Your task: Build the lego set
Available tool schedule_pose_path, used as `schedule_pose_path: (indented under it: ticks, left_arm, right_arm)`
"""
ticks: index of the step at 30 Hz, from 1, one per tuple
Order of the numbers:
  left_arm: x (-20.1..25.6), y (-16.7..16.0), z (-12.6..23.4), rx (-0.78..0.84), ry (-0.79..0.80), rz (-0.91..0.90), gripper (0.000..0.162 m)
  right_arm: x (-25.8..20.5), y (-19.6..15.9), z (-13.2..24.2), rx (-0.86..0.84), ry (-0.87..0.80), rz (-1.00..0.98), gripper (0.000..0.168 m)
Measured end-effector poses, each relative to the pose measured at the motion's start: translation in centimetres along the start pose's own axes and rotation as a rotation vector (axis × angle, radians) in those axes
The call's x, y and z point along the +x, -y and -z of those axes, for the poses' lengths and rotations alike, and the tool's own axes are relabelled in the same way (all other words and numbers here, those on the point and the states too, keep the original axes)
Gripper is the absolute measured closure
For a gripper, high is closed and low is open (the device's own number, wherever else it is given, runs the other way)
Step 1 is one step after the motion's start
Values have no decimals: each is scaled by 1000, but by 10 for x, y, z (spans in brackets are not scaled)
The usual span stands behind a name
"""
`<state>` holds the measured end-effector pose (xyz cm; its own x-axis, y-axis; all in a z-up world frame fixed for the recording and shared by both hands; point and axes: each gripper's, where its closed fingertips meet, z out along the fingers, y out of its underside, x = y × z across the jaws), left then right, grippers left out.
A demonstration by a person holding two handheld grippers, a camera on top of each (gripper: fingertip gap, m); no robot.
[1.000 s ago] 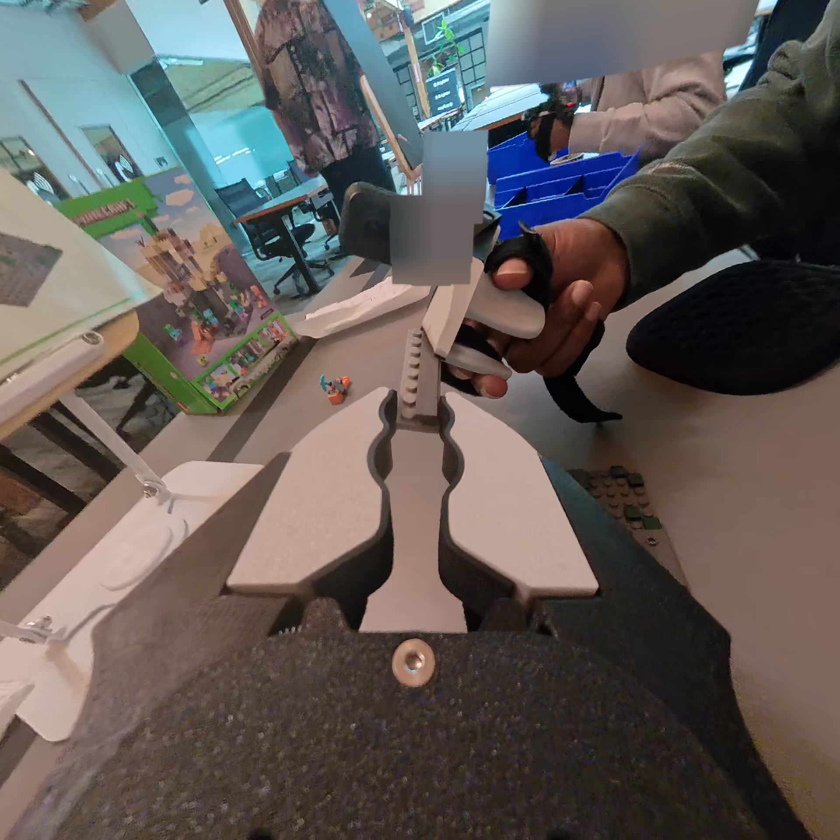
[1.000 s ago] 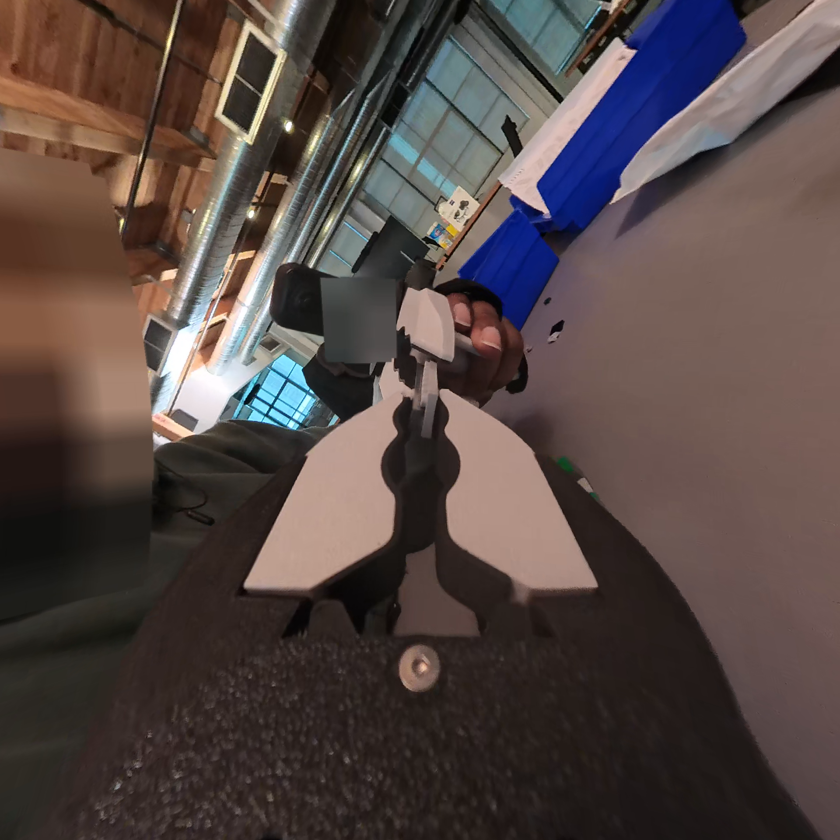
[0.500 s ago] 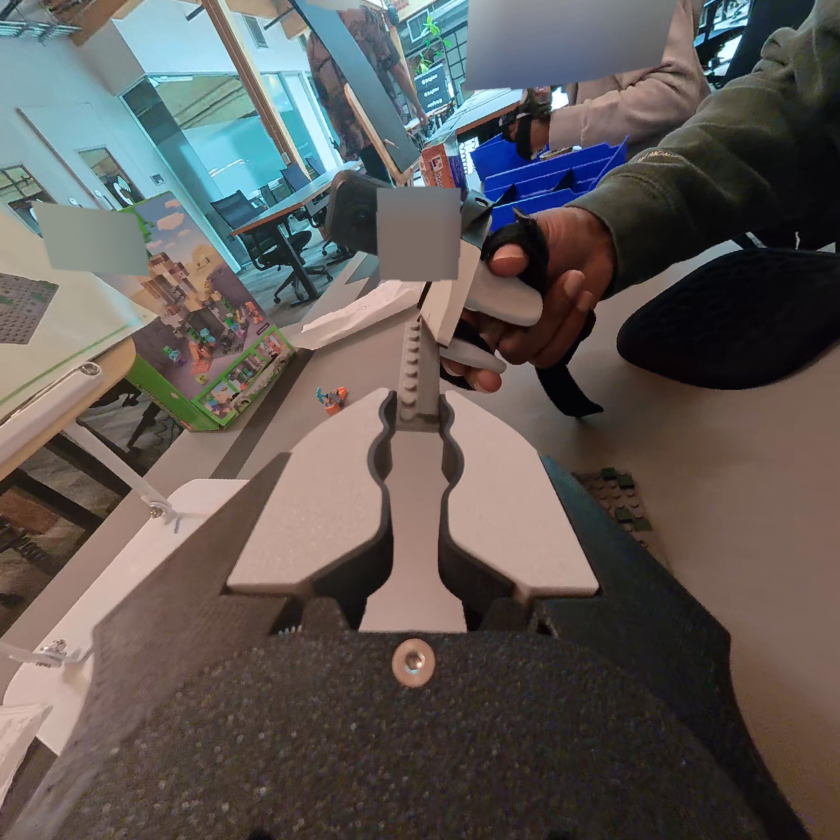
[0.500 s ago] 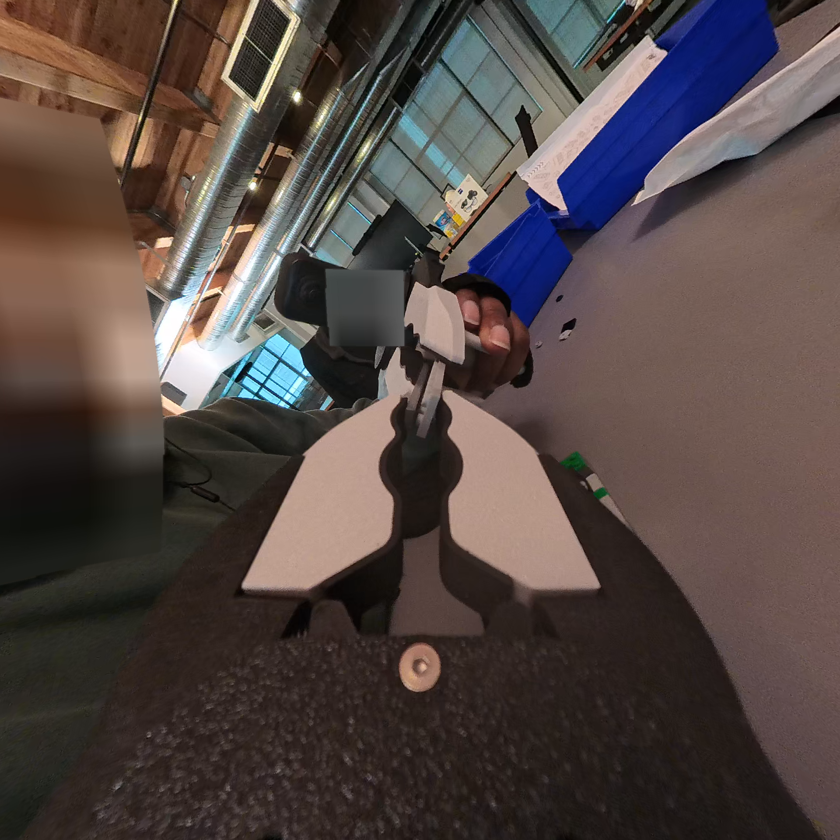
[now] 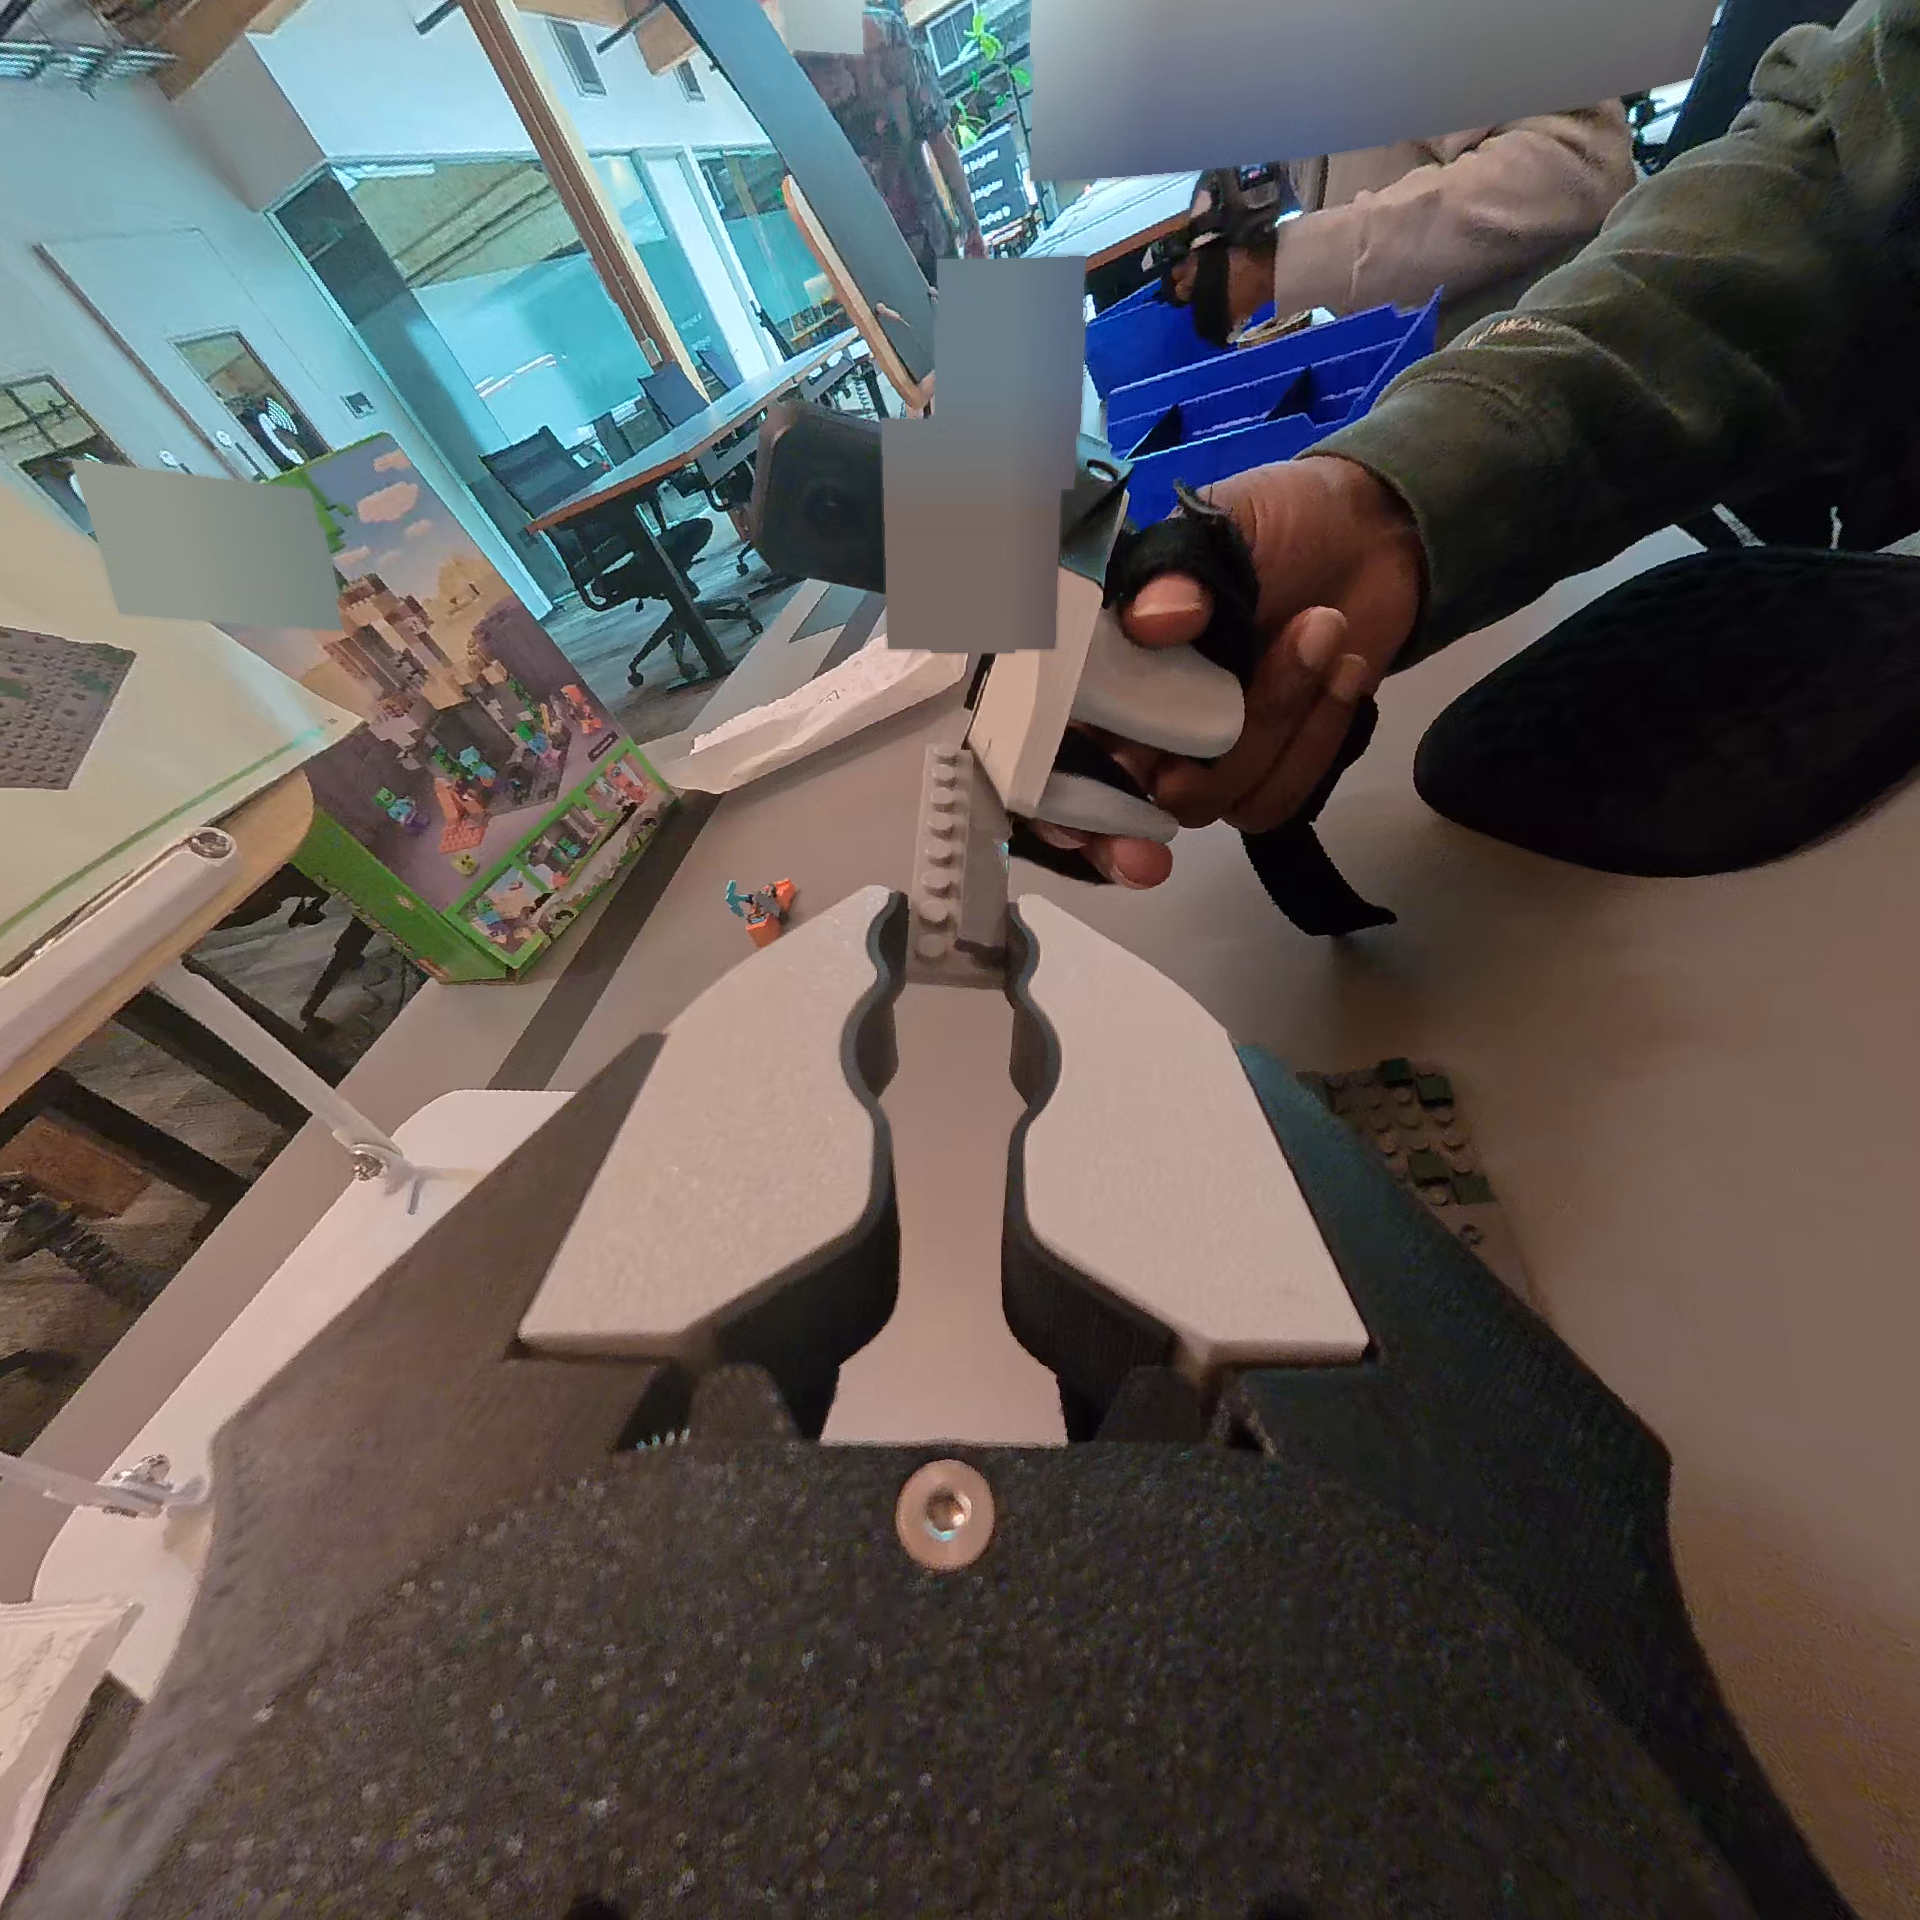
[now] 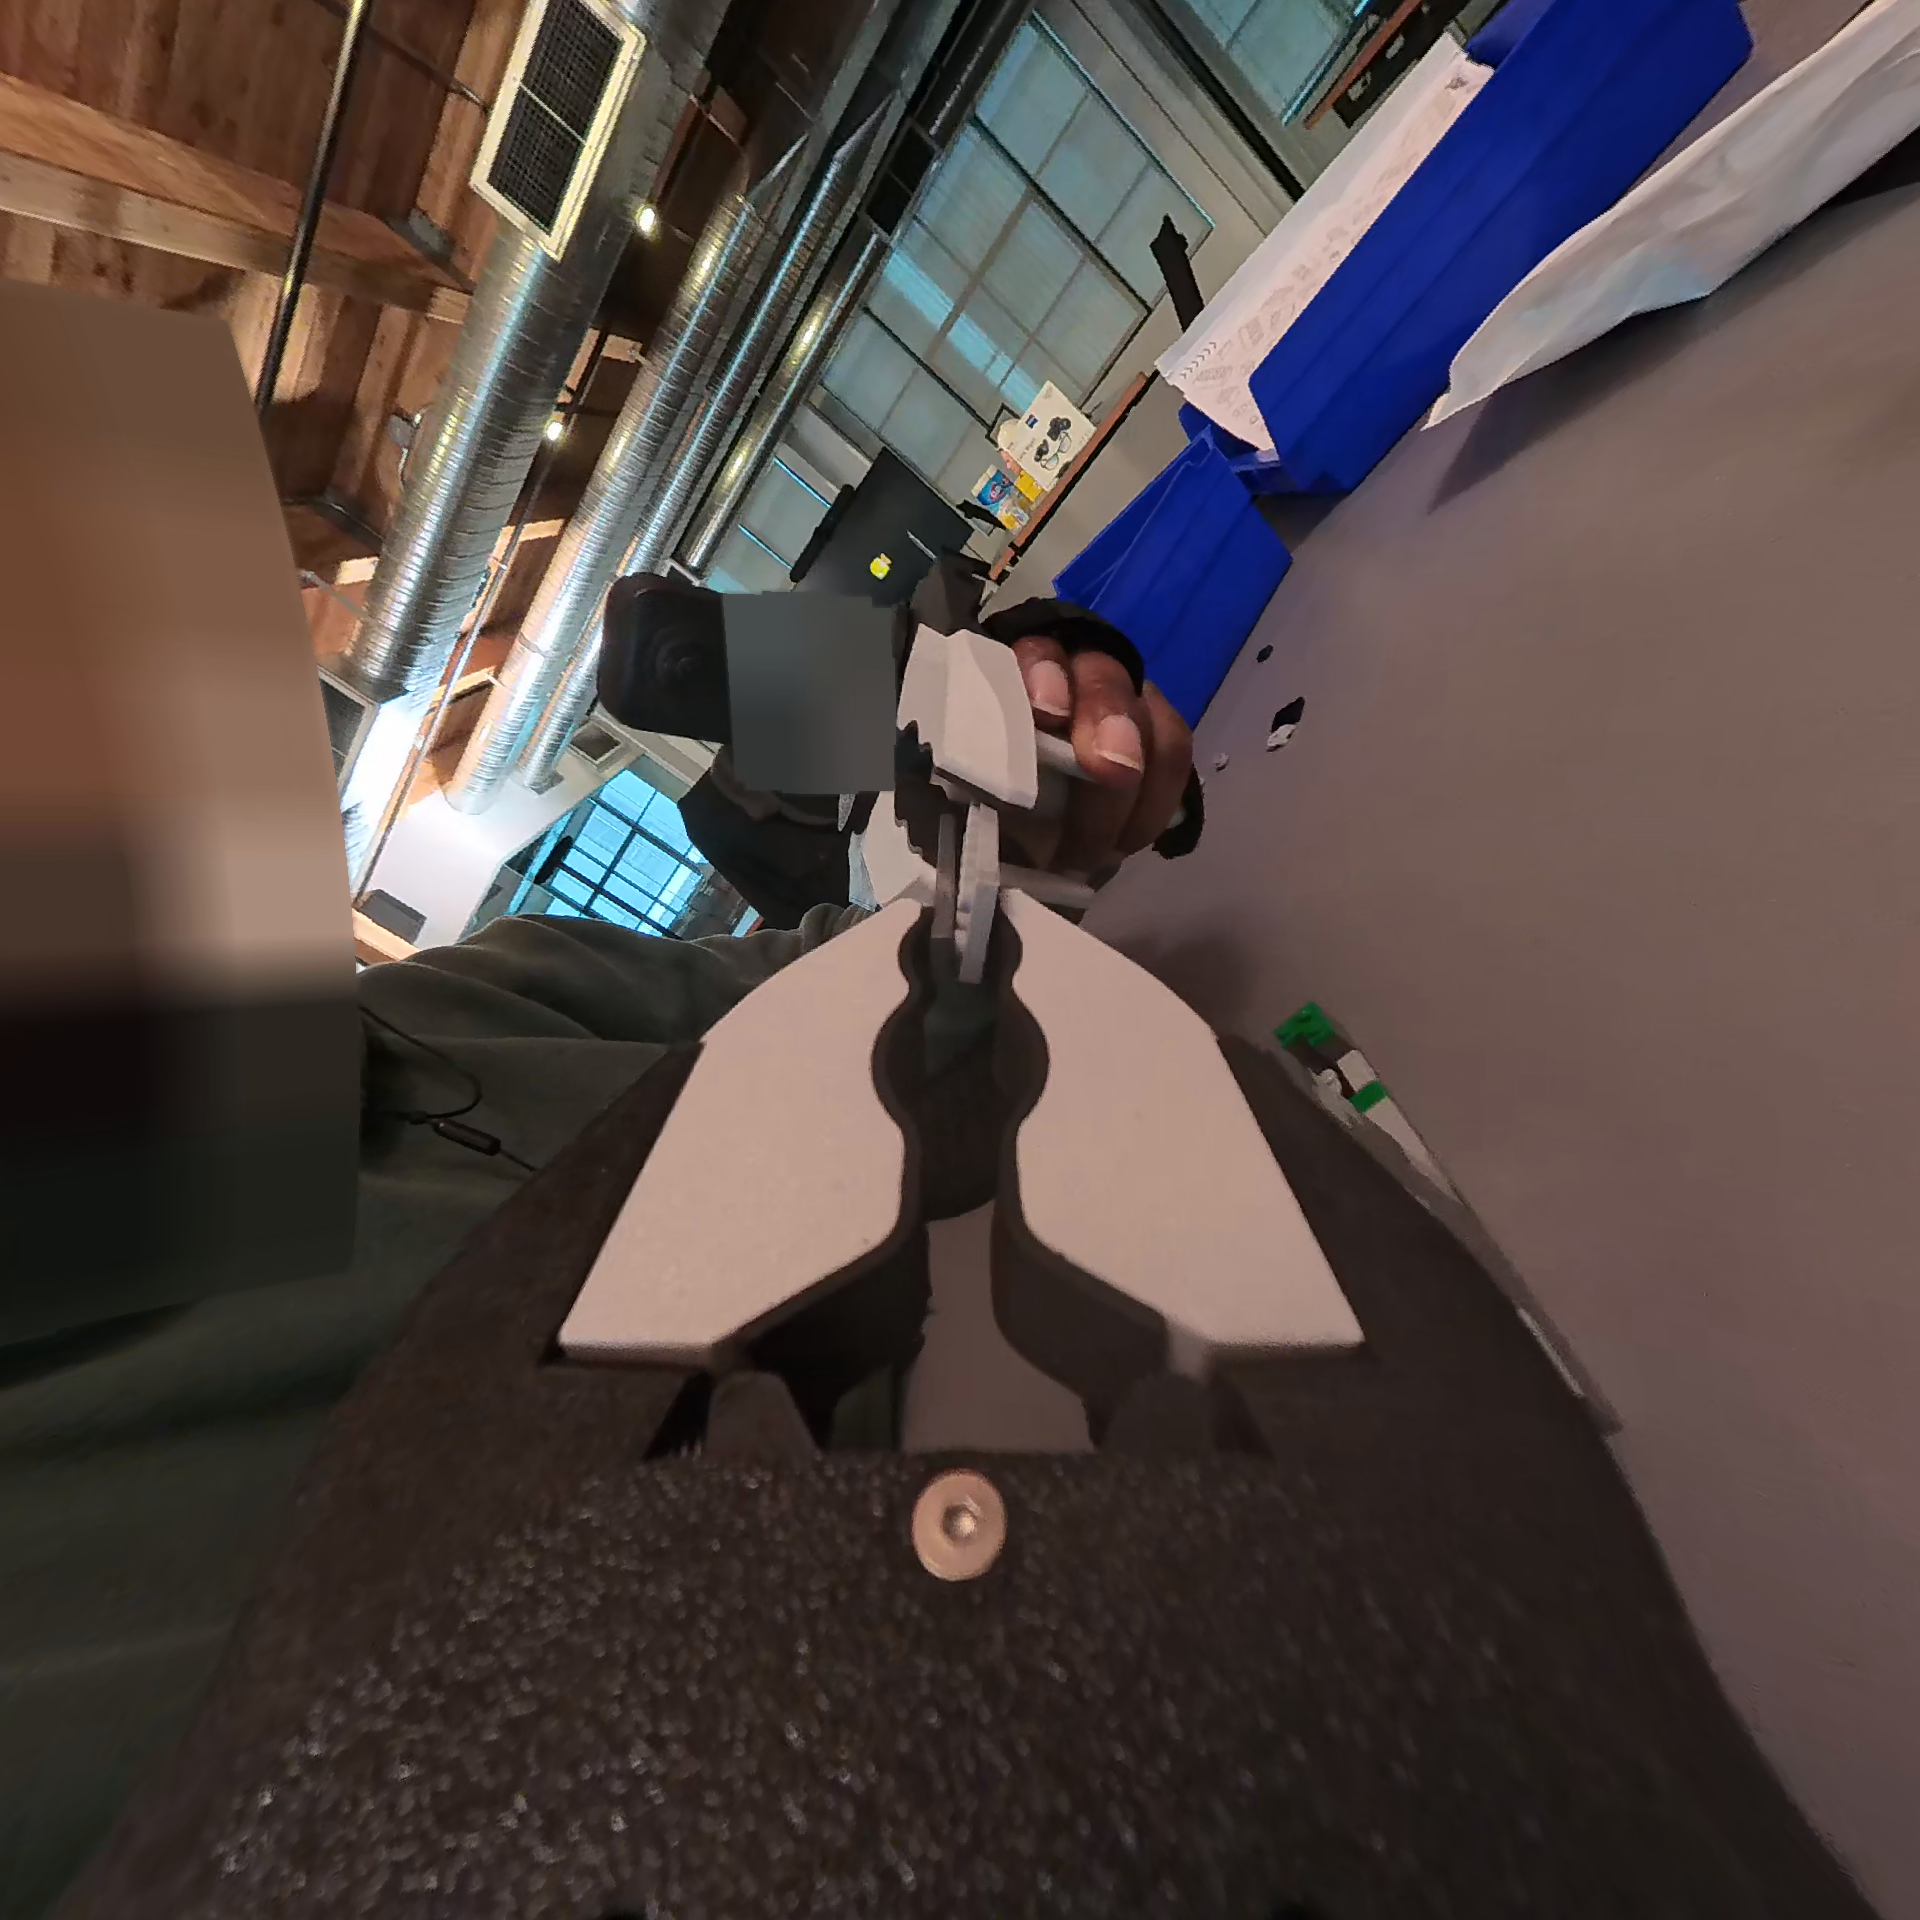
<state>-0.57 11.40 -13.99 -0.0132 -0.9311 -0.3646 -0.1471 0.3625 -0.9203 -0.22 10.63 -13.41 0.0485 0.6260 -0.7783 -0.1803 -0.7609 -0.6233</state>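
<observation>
Grey studded plate (image 5: pixel 948 862) pinched edgewise, left tongs (image 5: pixel 951 935), right tongs (image 6: pixel 961 935)

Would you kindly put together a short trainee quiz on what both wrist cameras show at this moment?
1. True or false: the left tongs grip a grey studded plate by one end.
2. Which lies on the table right of the left tongs? A) dark baseplate B) set box C) blue bins
3. Fill in: the small orange-and-blue piece lies on the ____.

Key: 1 true; 2 A; 3 table.
</observation>
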Motion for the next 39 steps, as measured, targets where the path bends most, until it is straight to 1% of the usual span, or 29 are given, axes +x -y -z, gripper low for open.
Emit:
schedule_pose_path:
  ticks: [4,7,10,11,13,16,18,21,26,30,35,37,38,39]
  left_arm:
    - [0,1,0,7,-5,7,144]
    - [0,-3,0,2,-30,74,143]
    - [-3,1,2,51,-83,242,133]
    - [-4,1,3,63,-112,320,130]
    - [-6,8,4,113,-152,434,129]
    - [-5,14,2,143,-173,502,136]
    - [-5,15,2,143,-174,513,146]
    - [-5,14,2,132,-181,551,149]
    - [-3,11,1,147,-230,670,154]
    - [1,10,1,142,-251,683,156]
    - [6,10,3,123,-256,618,155]
    - [6,9,4,117,-248,581,155]
    - [6,11,5,121,-250,572,155]
    - [7,11,6,121,-261,562,155]
  right_arm:
    - [0,0,-1,3,-28,17,161]
    - [2,-1,0,16,-41,47,161]
    - [2,3,4,55,-48,86,161]
    - [2,5,6,67,-58,124,161]
    - [-2,7,9,73,-80,229,161]
    - [-6,7,6,73,-122,380,161]
    - [-8,8,4,73,-132,437,161]
    - [-5,9,3,73,-140,472,161]
    - [-2,7,3,42,-166,557,161]
    - [-1,5,5,16,-173,606,160]
    - [0,1,5,-52,-204,730,158]
    - [0,0,4,-90,-227,785,153]
    - [-1,-1,3,-103,-236,808,153]
    - [-2,0,3,-109,-244,827,158]
